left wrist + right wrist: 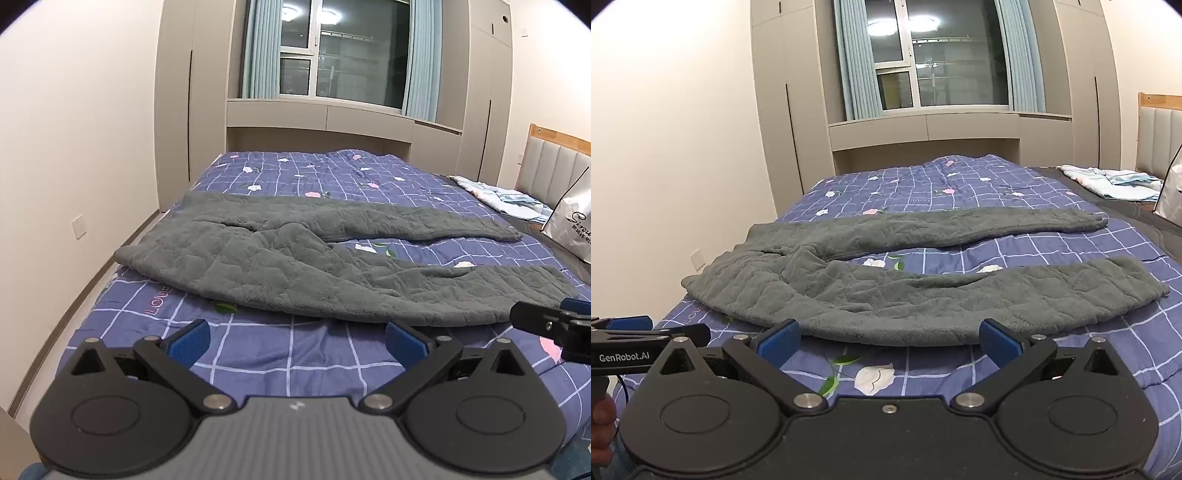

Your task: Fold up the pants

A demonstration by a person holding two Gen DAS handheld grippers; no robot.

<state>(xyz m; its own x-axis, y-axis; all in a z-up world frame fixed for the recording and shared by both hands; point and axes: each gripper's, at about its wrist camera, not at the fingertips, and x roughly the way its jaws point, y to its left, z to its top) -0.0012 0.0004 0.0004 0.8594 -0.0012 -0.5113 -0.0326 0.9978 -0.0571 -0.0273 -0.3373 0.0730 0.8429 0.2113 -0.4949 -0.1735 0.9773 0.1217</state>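
Grey fleece pants (280, 266) lie spread flat on the bed, waist at the left, both legs running right and slightly apart. They also show in the right wrist view (908, 295). My left gripper (297, 341) is open and empty, just short of the near leg's front edge. My right gripper (890, 341) is open and empty too, its fingertips at the near leg's front edge. The right gripper shows at the right edge of the left wrist view (554, 325); the left one shows at the left edge of the right wrist view (646, 332).
The bed has a purple checked quilt (295, 354) with flowers. Folded light blue cloth (509, 197) and a white shopping bag (572, 221) lie at the right by the headboard (557, 166). A wall (74, 147) is on the left, wardrobes and a window beyond.
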